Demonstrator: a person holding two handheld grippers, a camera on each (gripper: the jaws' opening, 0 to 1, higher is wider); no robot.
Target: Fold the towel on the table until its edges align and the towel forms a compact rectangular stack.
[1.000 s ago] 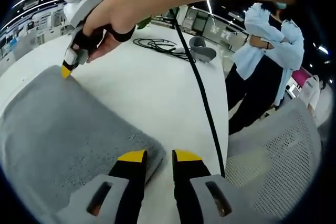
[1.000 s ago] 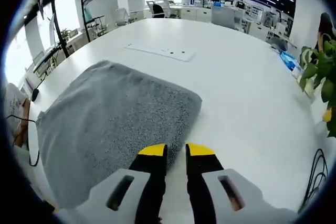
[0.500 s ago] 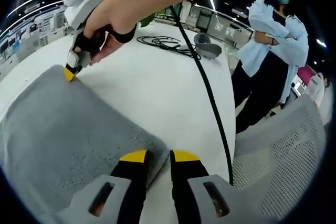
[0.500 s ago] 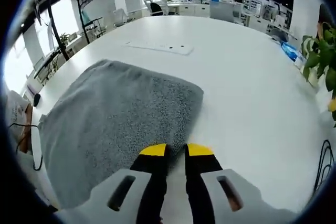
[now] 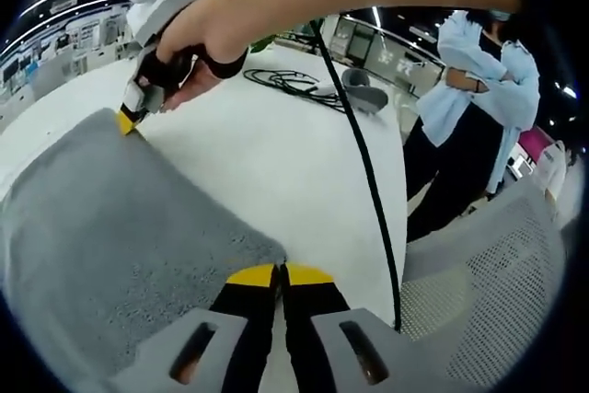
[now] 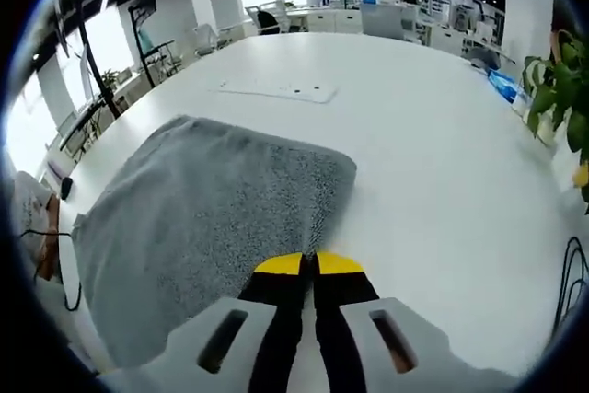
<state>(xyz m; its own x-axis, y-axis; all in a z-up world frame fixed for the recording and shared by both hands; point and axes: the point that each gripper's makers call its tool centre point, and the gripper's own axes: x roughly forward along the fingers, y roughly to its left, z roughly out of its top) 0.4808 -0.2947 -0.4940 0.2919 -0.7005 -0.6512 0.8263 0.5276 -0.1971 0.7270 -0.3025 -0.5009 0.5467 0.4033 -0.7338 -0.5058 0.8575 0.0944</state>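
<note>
A grey towel (image 5: 110, 218) lies flat on the white table (image 5: 276, 154). Its near corner meets the yellow tips of my left gripper (image 5: 280, 273), which is shut on that corner. At the towel's far corner, a hand holds my right gripper (image 5: 127, 122), its yellow tip down on the cloth. In the right gripper view the towel (image 6: 193, 209) spreads to the left. My right gripper (image 6: 309, 262) is shut on the towel's near edge, its jaws pressed together.
A black cable (image 5: 363, 172) runs from the hand across the table, and a coil (image 5: 290, 82) lies near a grey object (image 5: 361, 91). A person (image 5: 469, 108) stands by a mesh chair (image 5: 488, 264). A flat white strip (image 6: 276, 89) and a plant (image 6: 557, 89) show farther off.
Both grippers have gone from open to shut, each closing on its part of the towel. The right gripper's tip has stayed at the far corner.
</note>
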